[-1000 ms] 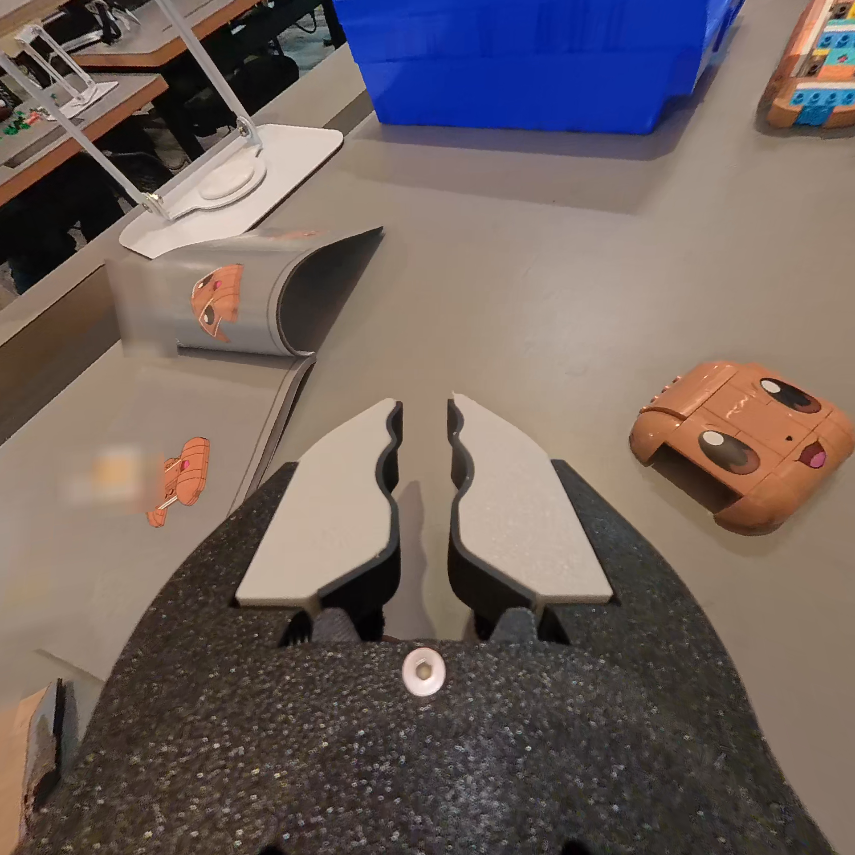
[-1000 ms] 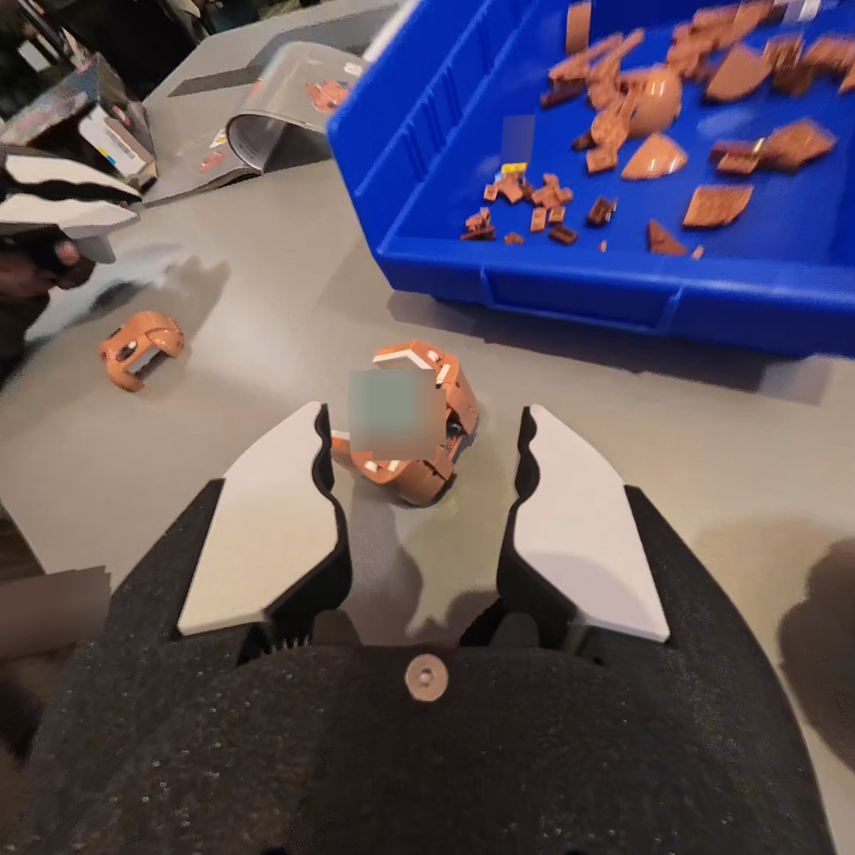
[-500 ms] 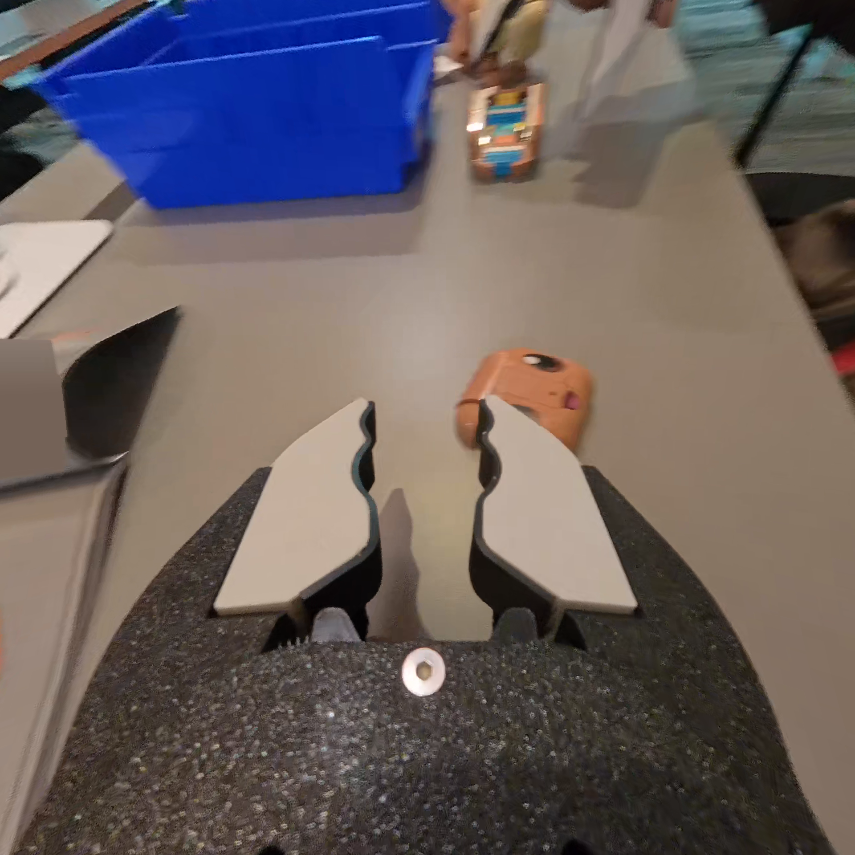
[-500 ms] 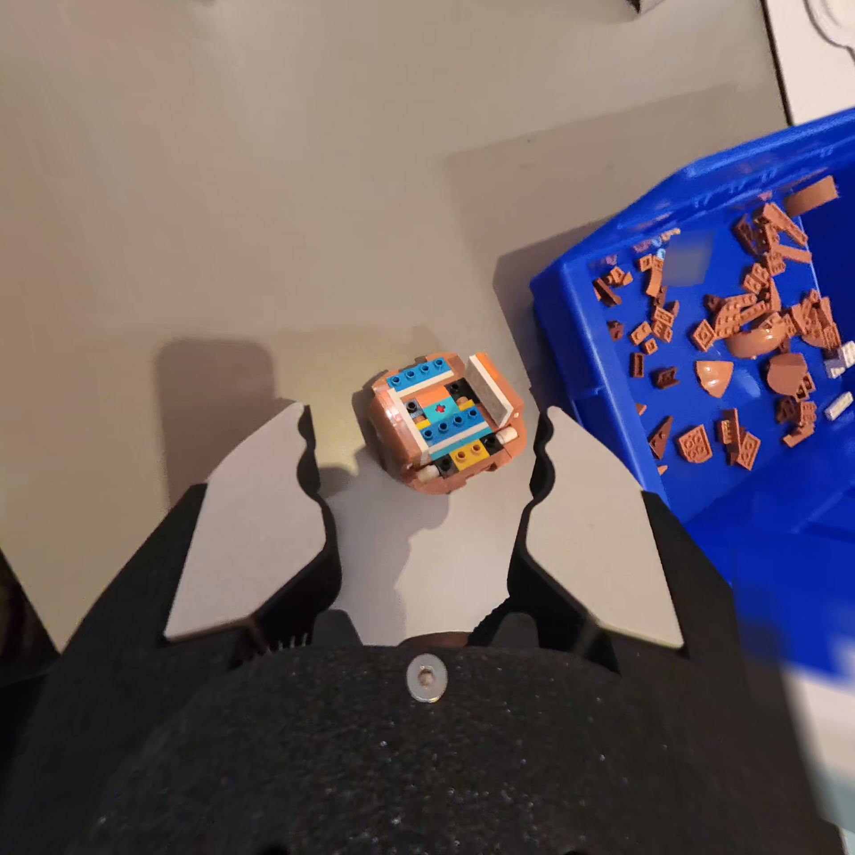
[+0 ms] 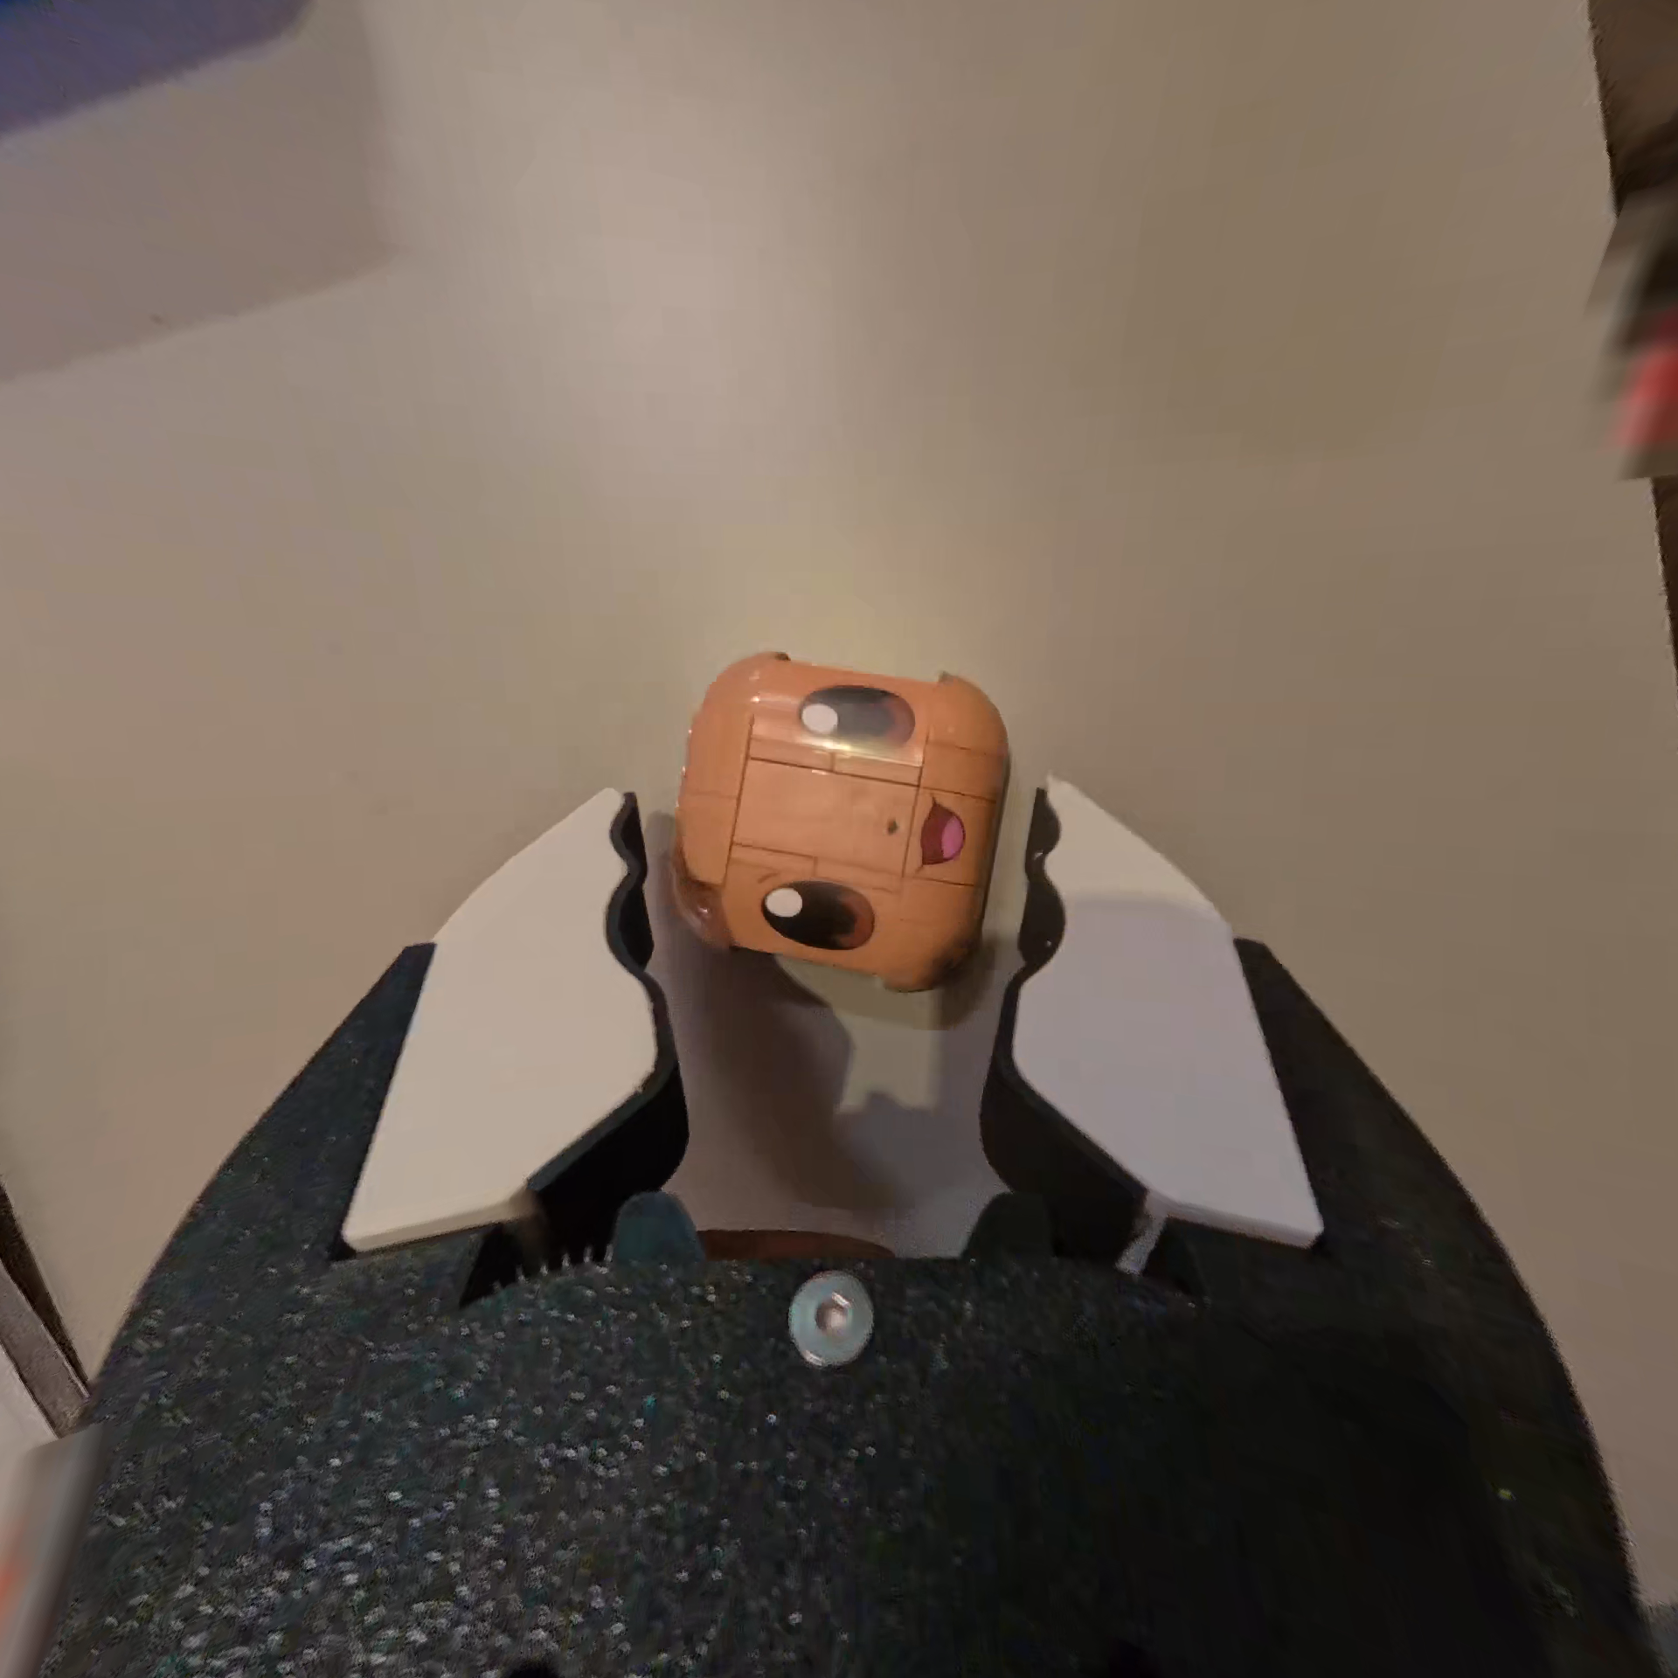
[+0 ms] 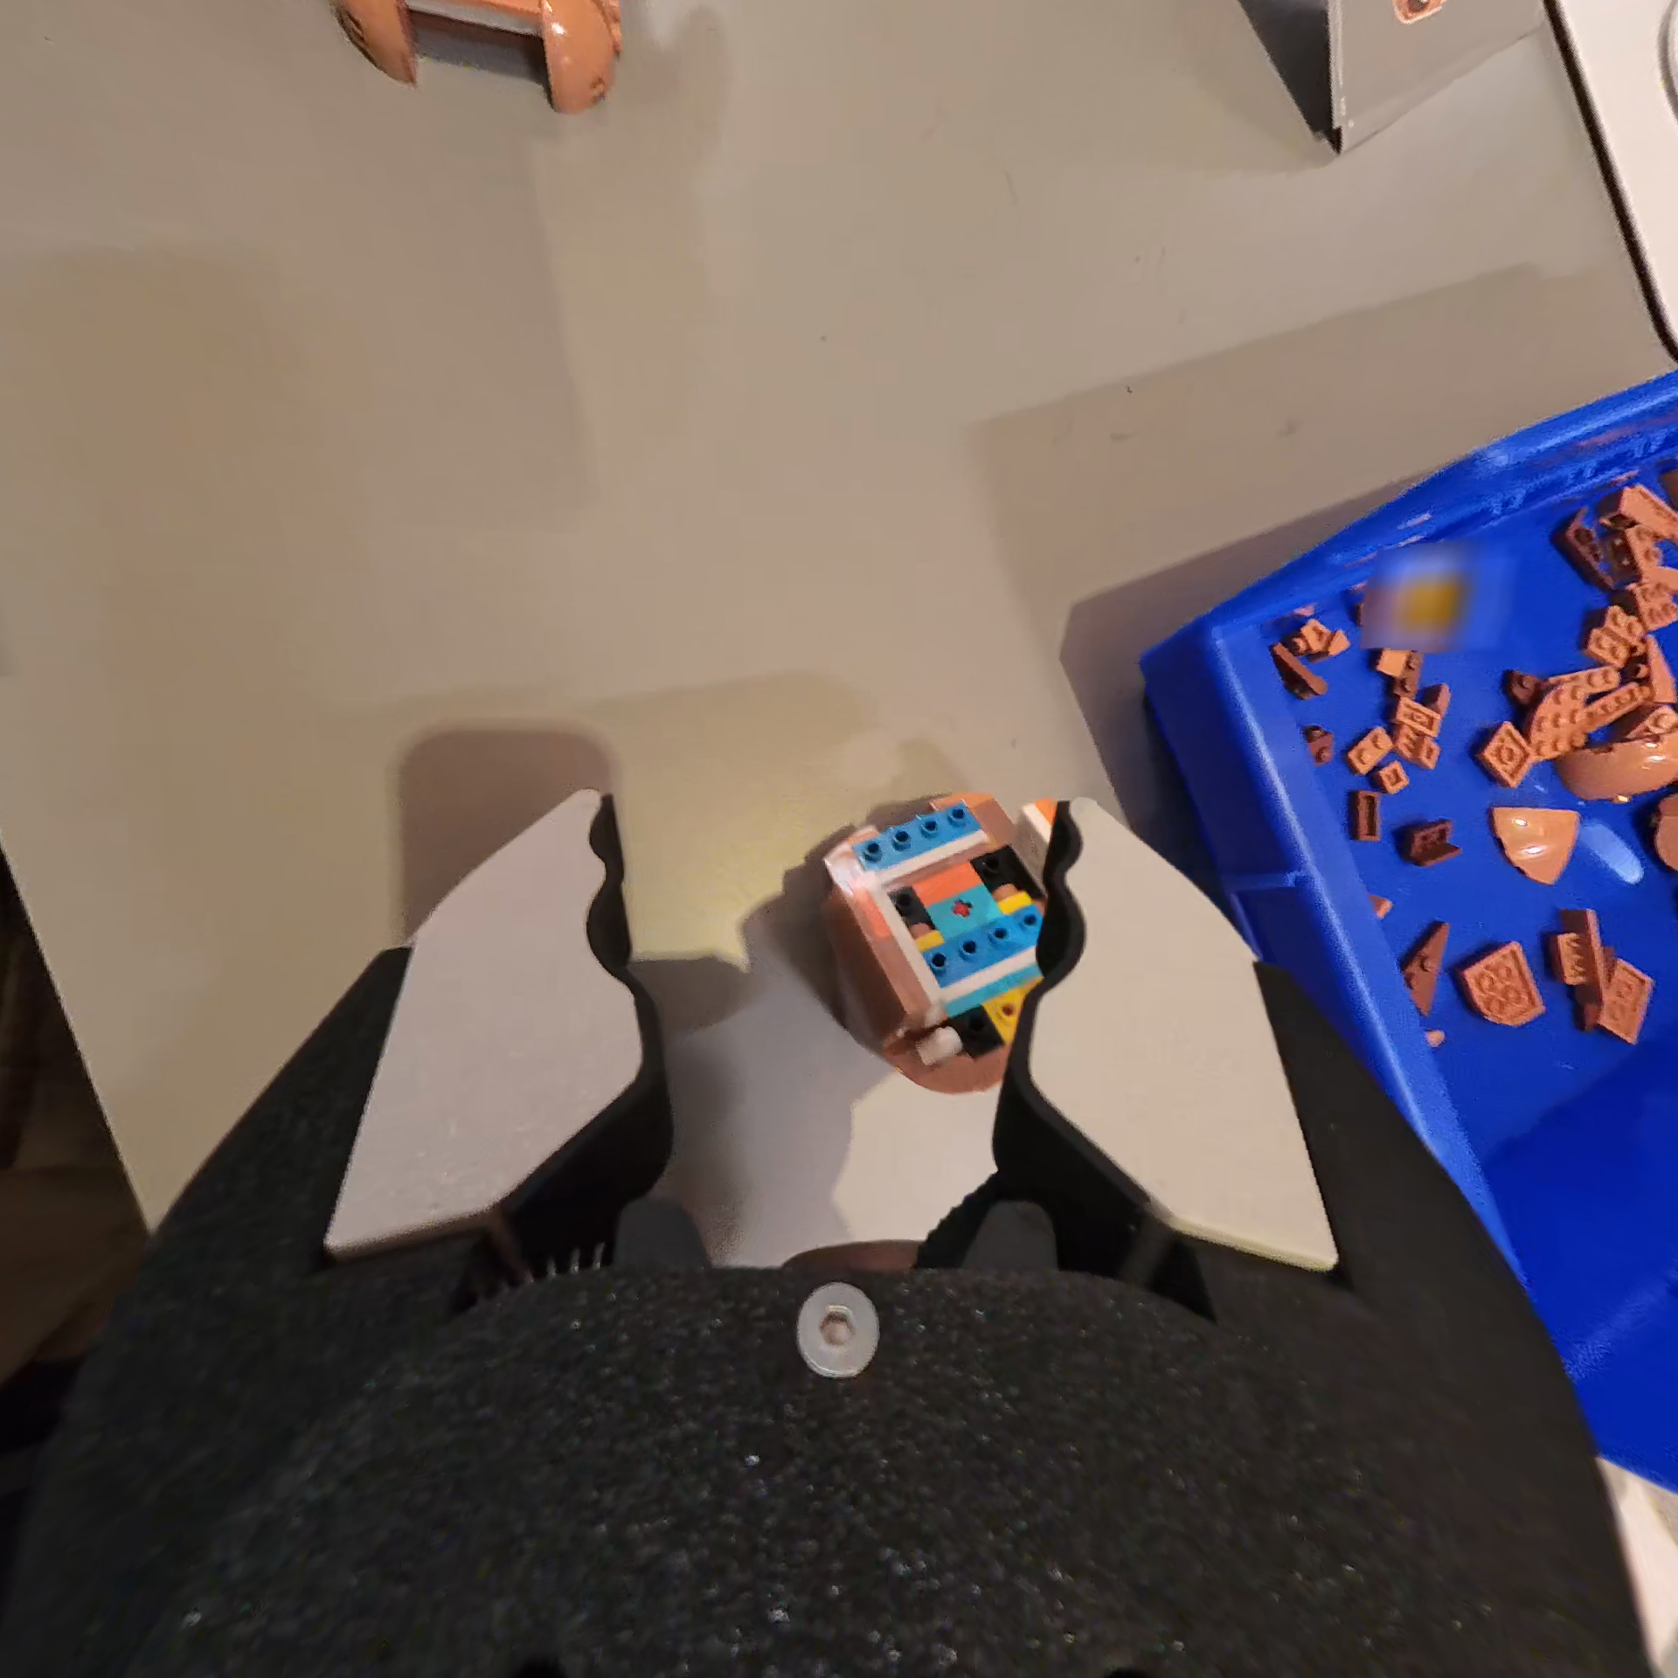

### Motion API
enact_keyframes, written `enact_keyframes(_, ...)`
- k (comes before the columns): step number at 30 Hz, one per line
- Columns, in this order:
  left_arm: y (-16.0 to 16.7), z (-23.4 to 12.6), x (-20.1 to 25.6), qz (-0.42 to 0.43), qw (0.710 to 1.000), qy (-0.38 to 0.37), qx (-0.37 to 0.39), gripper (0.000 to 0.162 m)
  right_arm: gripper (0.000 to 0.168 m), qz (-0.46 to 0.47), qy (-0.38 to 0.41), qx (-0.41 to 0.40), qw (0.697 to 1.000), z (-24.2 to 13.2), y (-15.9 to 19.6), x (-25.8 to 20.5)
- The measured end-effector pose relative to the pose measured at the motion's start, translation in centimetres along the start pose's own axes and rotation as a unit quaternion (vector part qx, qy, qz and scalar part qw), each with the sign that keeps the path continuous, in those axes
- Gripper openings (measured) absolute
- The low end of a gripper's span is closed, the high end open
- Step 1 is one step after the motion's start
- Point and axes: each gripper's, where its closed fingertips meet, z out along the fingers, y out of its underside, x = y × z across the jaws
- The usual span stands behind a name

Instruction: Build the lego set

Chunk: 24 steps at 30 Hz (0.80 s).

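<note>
lego body [image 6: 935,944] beside blue bin [image 6: 1271,908]

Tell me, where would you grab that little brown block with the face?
Grip the face block by its two flat side walls, coming straight down from above. It lies face up on the table, squarish with rounded corners, and the open left hand-held gripper already straddles it, one finger at each side.

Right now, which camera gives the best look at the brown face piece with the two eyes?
The left wrist view: the face piece lies centred, eyes and mouth up, between the left gripper's open jaws. The right wrist view shows only its underside edge, cropped at the top.
</note>
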Motion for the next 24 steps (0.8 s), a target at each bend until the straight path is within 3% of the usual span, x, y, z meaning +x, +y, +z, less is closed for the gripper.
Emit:
enact_keyframes(2, -0.1, 0.2, 0.1, 0.011, 1.000, 0.016, -0.002, 0.068, 0.088, 0.015, -0.012, 0.023, 1.000, 0.3, -0.9, -0.7)
enact_keyframes(7, -0.7, 0.5, 0.2, 0.057, 0.997, 0.040, 0.036, 0.067, 0.079, 0.084, -0.088, 0.121, 0.985, 1.5, -6.2, -4.3)
enact_keyframes(11, -1.6, 0.8, 0.4, 0.083, 0.991, 0.043, 0.095, 0.067, 0.077, 0.158, -0.158, 0.155, 0.962, 4.2, -9.5, -6.9)
enact_keyframes(16, -2.5, 0.8, 0.2, 0.119, 0.984, 0.021, 0.130, 0.067, 0.076, 0.243, -0.199, 0.150, 0.937, 7.9, -11.0, -7.5)
enact_keyframes(24, -3.7, 0.2, -0.6, 0.182, 0.968, -0.050, 0.165, 0.067, 0.072, 0.285, -0.237, 0.156, 0.916, 8.8, -12.5, -6.7)
